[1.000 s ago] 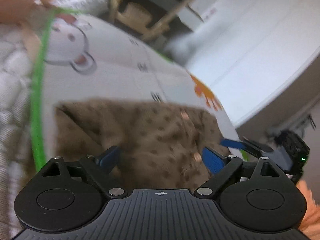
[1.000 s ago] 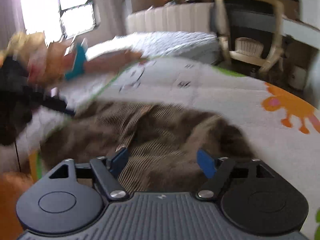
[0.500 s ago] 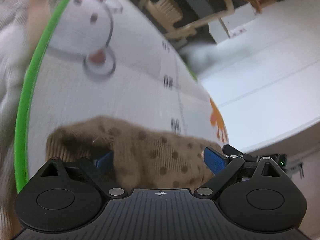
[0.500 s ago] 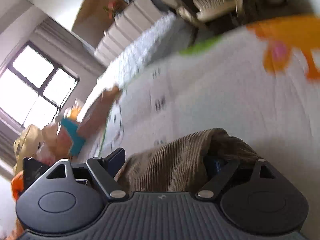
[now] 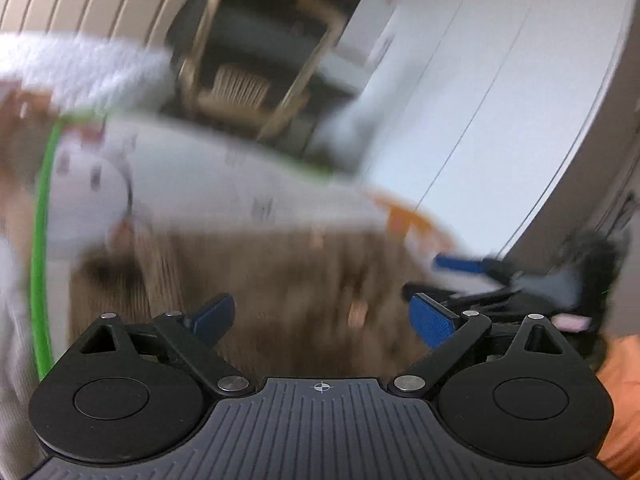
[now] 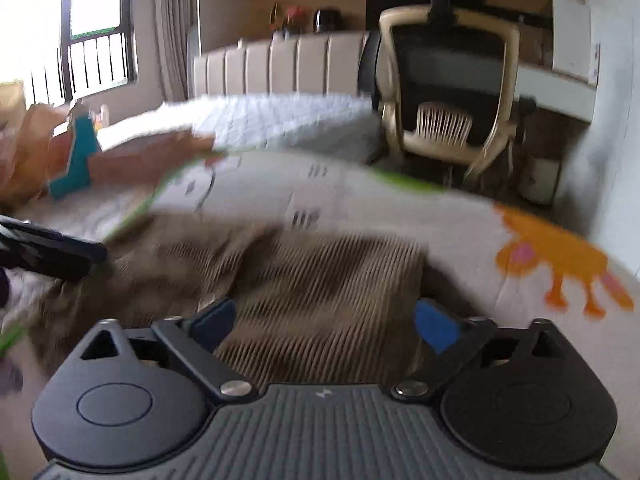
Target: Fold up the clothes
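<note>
A brown ribbed garment with small buttons lies flat on a white play mat; it also shows in the right wrist view. My left gripper is open and empty, hovering just above the garment's near edge. My right gripper is open and empty above the same garment. The right gripper's blue fingers show at the right of the left wrist view. Both views are motion-blurred.
The mat has a green border and an orange animal print. A quilted white bed and a beige chair stand behind. A child's arm lies at the left. An orange cloth is at the right.
Both grippers had their fingers low at the garment's folded edge half a second ago; now both have lifted back, open, and the garment lies flat on the mat.
</note>
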`<action>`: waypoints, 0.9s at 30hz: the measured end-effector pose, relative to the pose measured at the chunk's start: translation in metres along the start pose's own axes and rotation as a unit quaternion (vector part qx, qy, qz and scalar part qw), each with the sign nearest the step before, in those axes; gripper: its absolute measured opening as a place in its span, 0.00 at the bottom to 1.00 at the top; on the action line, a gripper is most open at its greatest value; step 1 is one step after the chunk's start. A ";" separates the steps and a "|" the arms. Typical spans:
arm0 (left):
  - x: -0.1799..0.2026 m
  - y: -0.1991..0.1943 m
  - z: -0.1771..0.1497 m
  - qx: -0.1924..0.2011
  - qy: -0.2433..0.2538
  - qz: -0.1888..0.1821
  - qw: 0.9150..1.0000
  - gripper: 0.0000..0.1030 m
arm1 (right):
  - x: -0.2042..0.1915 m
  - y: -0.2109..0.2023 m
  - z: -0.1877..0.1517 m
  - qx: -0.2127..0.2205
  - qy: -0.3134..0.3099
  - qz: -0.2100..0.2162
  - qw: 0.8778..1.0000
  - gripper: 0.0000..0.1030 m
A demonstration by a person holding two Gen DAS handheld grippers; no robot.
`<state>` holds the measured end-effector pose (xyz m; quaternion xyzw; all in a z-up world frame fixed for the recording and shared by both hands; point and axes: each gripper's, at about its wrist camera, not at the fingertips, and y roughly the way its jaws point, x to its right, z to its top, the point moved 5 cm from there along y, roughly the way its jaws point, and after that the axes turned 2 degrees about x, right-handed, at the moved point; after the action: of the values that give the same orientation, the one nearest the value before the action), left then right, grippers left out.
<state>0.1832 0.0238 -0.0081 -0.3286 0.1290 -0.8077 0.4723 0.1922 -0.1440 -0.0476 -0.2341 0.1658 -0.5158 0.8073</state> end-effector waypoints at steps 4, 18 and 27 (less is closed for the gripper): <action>0.002 0.008 -0.030 -0.002 -0.001 0.035 0.999 0.95 | 0.008 -0.005 -0.029 -0.050 0.023 -0.027 0.998 1.00; 0.005 0.000 -0.034 -0.003 -0.015 0.048 0.999 1.00 | 0.004 -0.051 0.003 0.034 0.068 -0.091 0.993 1.00; -0.008 -0.009 -0.040 -0.014 -0.059 0.021 0.998 1.00 | -0.017 0.012 -0.006 -0.048 0.102 -0.012 0.994 1.00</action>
<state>0.1538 0.0314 -0.0371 -0.3795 0.1194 -0.7749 0.4912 0.1912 -0.1259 -0.0584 -0.2207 0.2684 -0.5383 0.7678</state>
